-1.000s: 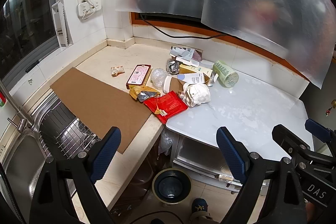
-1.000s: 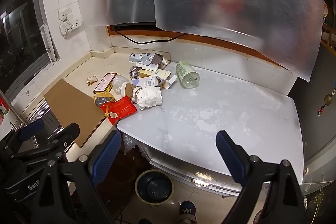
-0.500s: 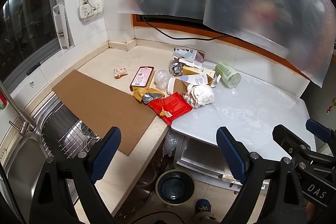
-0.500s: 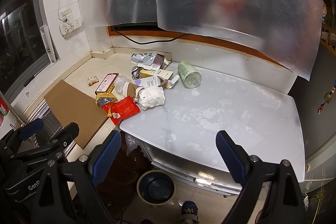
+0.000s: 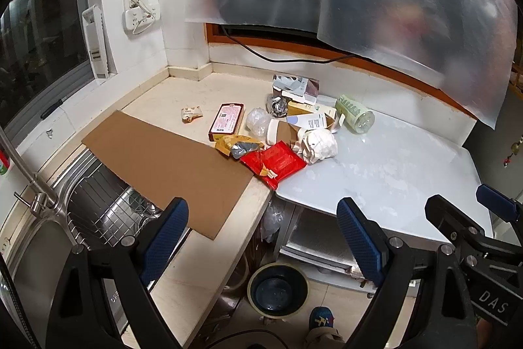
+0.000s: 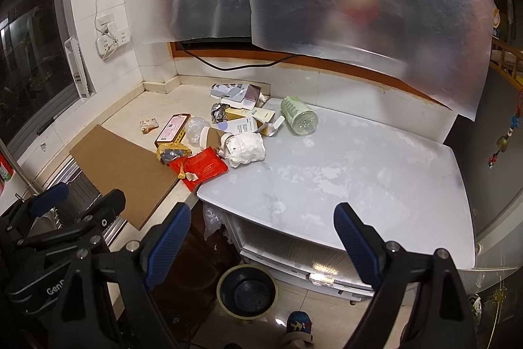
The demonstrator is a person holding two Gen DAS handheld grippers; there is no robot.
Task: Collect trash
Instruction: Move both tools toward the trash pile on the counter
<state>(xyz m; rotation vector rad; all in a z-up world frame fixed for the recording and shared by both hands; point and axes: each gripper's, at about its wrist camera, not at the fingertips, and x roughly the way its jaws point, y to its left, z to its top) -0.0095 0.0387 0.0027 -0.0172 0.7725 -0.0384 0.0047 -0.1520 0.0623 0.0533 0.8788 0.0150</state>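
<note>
A heap of trash lies where the beige counter meets the white table: a red wrapper [image 5: 274, 163] [image 6: 201, 167], a crumpled white paper wad [image 5: 317, 145] [image 6: 244, 148], a pink box [image 5: 227, 121], a yellow wrapper [image 5: 238, 145], a paper cup [image 5: 278, 132], opened cartons [image 5: 310, 115] and a green bottle [image 5: 354, 118] [image 6: 298, 114] on its side. A round bin [image 5: 278, 288] [image 6: 246, 290] stands on the floor below. My left gripper [image 5: 263, 234] and right gripper [image 6: 261, 233] both hover open and empty, well short of the heap.
A brown cardboard sheet [image 5: 170, 165] spans the counter and the sink rack [image 5: 108, 208]. A tap [image 5: 29, 175] stands at the left. The white table [image 6: 343, 179] stretches right. A shoe [image 5: 322, 319] shows by the bin. A black cable [image 5: 278, 59] runs along the back wall.
Both views have crept slightly toward the counter, so the trash heap sits a little to the right and lower in the frames. Both grippers stay open.
</note>
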